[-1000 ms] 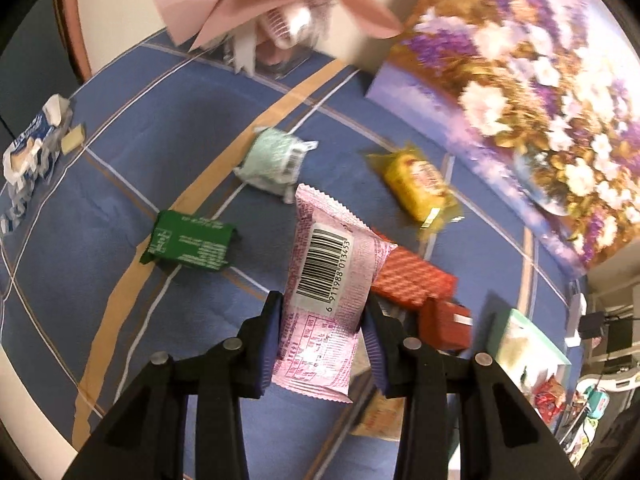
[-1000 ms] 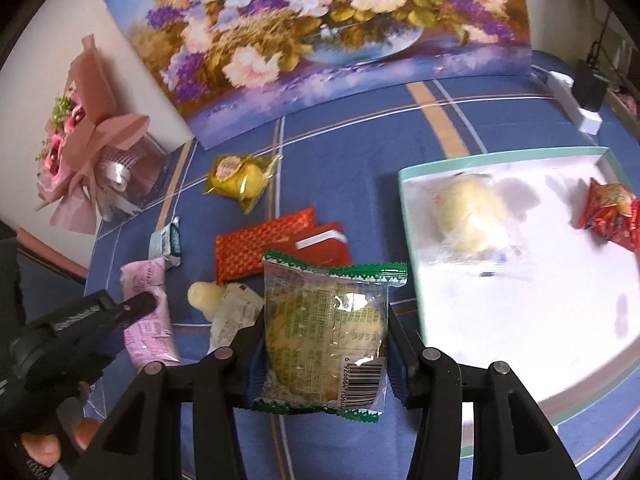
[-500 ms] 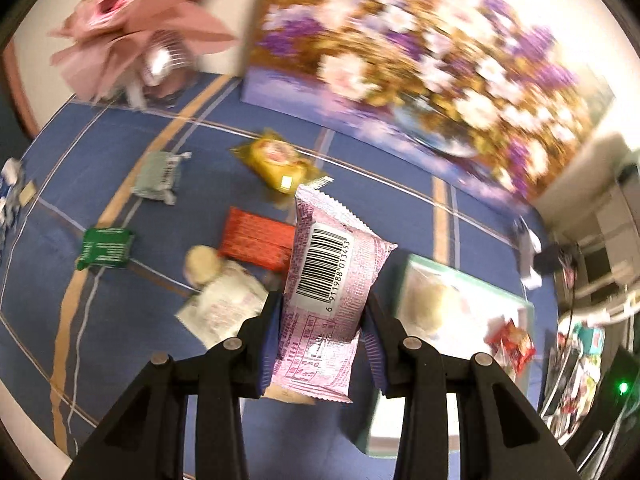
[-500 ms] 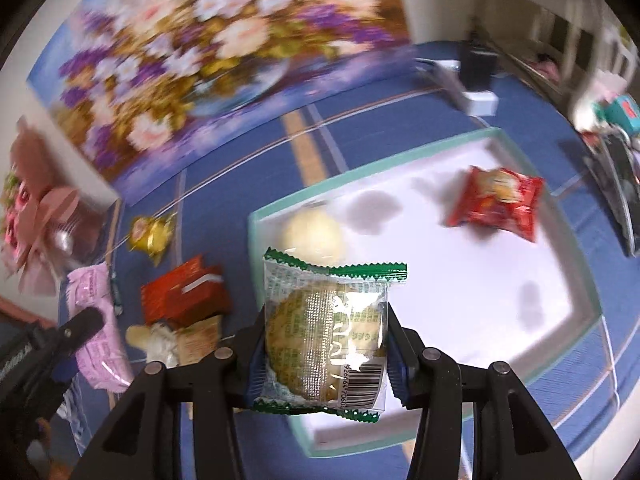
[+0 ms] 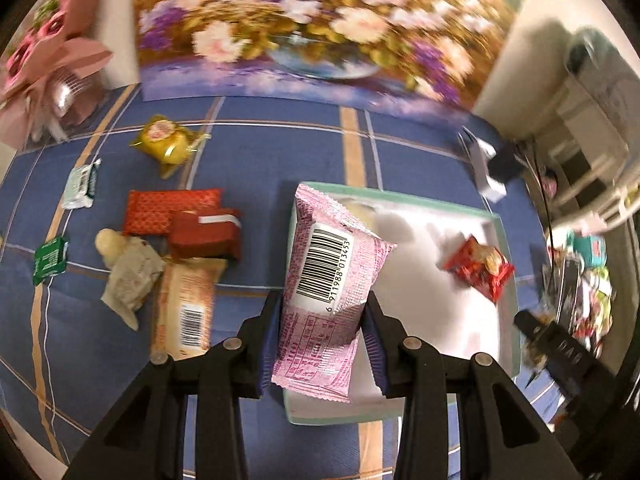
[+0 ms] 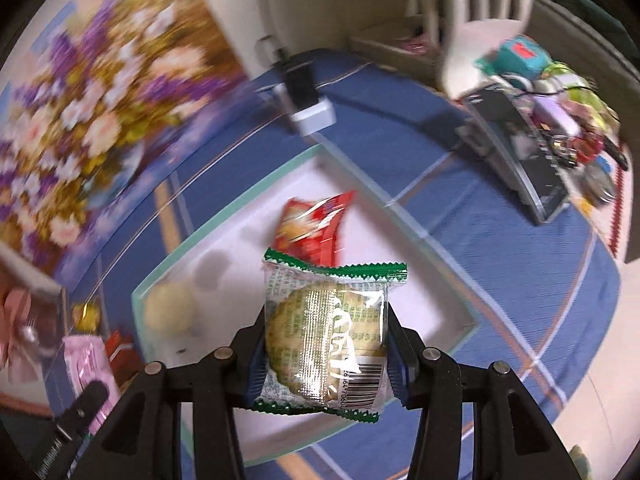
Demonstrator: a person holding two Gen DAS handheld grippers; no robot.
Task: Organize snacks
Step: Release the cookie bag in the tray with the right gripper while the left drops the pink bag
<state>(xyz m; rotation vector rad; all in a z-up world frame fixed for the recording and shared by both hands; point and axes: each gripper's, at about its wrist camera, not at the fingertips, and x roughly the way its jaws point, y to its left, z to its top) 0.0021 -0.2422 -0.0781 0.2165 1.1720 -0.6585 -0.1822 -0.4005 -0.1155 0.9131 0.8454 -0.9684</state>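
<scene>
Left tool (image 5: 320, 336) grips the pink packet (image 5: 326, 280); right tool (image 6: 324, 360) grips the green-edged packet (image 6: 326, 332). Lower each onto bare tray (image 5: 460, 208) floor, clear of the red packet (image 5: 478, 268), before releasing.

Tray (image 5: 460, 206) on desk (image 5: 280, 144), right of loose snack cluster. In tray: round bun (image 6: 170, 308) at left end, crinkled packet (image 5: 478, 268) toward right. Left gripper (image 5: 322, 344) holds barcoded wrapper (image 5: 326, 280) upright over tray's left edge. Right gripper (image 6: 324, 360) holds biscuit pack (image 6: 326, 336) over tray, near side of crinkled packet. Cluster left of tray: two flat packets (image 5: 188, 218) overlapping, long bar (image 5: 186, 306) in front of them, crumpled wrapper (image 5: 130, 276) left of bar. Painting (image 5: 312, 20) upright behind desk.
</scene>
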